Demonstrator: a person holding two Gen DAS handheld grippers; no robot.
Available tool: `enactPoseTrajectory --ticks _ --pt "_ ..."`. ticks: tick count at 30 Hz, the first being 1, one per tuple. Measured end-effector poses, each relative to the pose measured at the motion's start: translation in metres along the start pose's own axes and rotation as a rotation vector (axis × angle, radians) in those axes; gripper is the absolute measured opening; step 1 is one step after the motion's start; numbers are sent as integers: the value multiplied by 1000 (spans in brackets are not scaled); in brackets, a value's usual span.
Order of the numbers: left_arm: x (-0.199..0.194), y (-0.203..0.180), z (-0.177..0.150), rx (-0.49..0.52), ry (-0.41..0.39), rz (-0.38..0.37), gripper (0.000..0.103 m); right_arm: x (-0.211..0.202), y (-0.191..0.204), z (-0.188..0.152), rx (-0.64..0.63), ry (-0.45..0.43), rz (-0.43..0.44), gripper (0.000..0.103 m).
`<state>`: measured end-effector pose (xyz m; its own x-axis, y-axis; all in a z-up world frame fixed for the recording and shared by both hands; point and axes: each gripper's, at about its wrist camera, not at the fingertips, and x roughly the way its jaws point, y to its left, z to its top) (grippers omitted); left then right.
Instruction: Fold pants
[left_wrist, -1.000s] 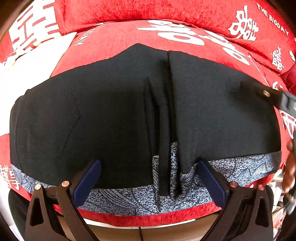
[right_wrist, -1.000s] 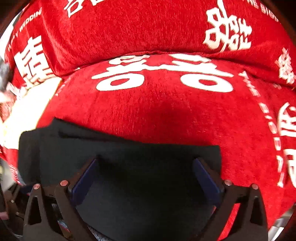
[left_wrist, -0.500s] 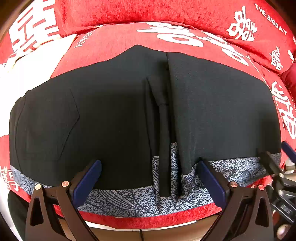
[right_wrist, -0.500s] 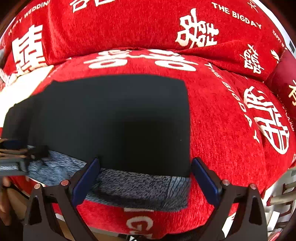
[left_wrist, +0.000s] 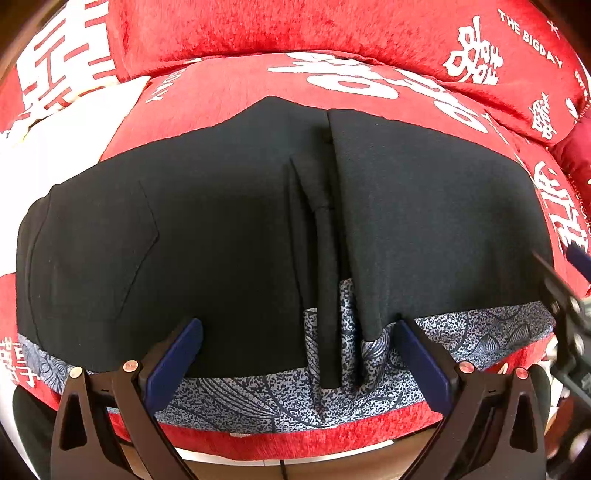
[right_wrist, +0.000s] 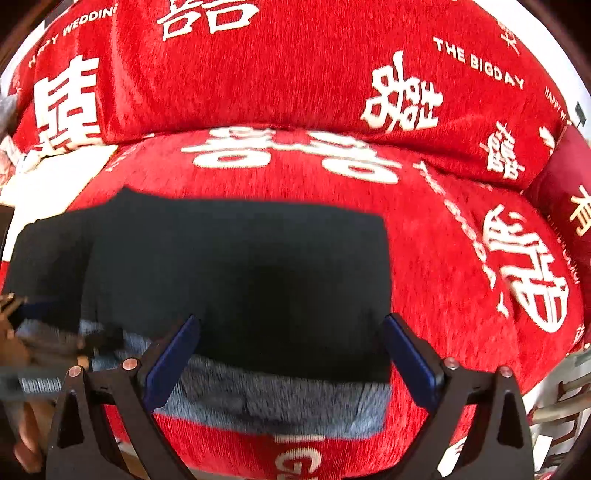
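Note:
Black pants (left_wrist: 221, 236) lie folded flat across a red seat cushion (left_wrist: 236, 85), with a grey patterned band (left_wrist: 258, 398) along their near edge. A fold seam with bunched layers (left_wrist: 325, 258) runs down the middle. My left gripper (left_wrist: 297, 354) stands open over the near edge, empty. The right wrist view shows the right end of the pants (right_wrist: 258, 273) and its grey band (right_wrist: 280, 398). My right gripper (right_wrist: 290, 350) is open above that end, holding nothing.
The red sofa backrest (right_wrist: 295, 66) with white lettering rises behind the seat. A white cloth (left_wrist: 55, 140) lies at the left. The other gripper's body (left_wrist: 565, 306) shows at the right edge of the left wrist view. A hand (right_wrist: 22, 424) is at lower left.
My right gripper has pulled back and swung right, away from the pants' surface to beyond their near right end. The left gripper has stayed put.

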<state>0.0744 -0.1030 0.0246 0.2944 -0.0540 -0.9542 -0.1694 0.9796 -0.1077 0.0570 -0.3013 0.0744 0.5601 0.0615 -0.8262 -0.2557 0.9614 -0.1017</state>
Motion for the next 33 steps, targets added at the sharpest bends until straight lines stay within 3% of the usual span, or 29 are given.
enactPoseTrajectory --ticks 3,6,10,15,17,20,24,26,27,28,30,33 --pt "-7 7 -2 -19 1 -19 103 34 12 2 -24 146 -14 99" --pt "-28 32 -3 -72 -45 -48 103 21 20 9 -17 96 7 100" --pt "-44 78 -4 -158 -102 9 103 6 43 20 -37 44 51 100" --pt "-27 132 -11 -298 -39 36 103 19 80 28 -81 75 93 100" --pt "-18 141 -16 -291 -16 71 103 38 95 24 -107 152 83 100" --pt "-22 144 -22 -261 -42 71 103 35 95 28 -67 153 52 102" --pt "-36 163 -30 -354 -102 62 103 11 104 22 -30 68 103 102" --pt "-36 173 -35 -383 -115 98 103 16 119 13 -68 85 129 102" --pt "-30 181 -39 -399 -96 121 103 26 131 6 -118 134 129 102" --pt "-24 187 -42 -409 -79 108 103 33 140 2 -173 156 77 102" --pt "-20 199 -50 -433 -98 23 103 25 153 1 -219 98 23 102" --pt "-26 204 -61 -425 -128 11 103 7 172 16 -235 49 124 102"
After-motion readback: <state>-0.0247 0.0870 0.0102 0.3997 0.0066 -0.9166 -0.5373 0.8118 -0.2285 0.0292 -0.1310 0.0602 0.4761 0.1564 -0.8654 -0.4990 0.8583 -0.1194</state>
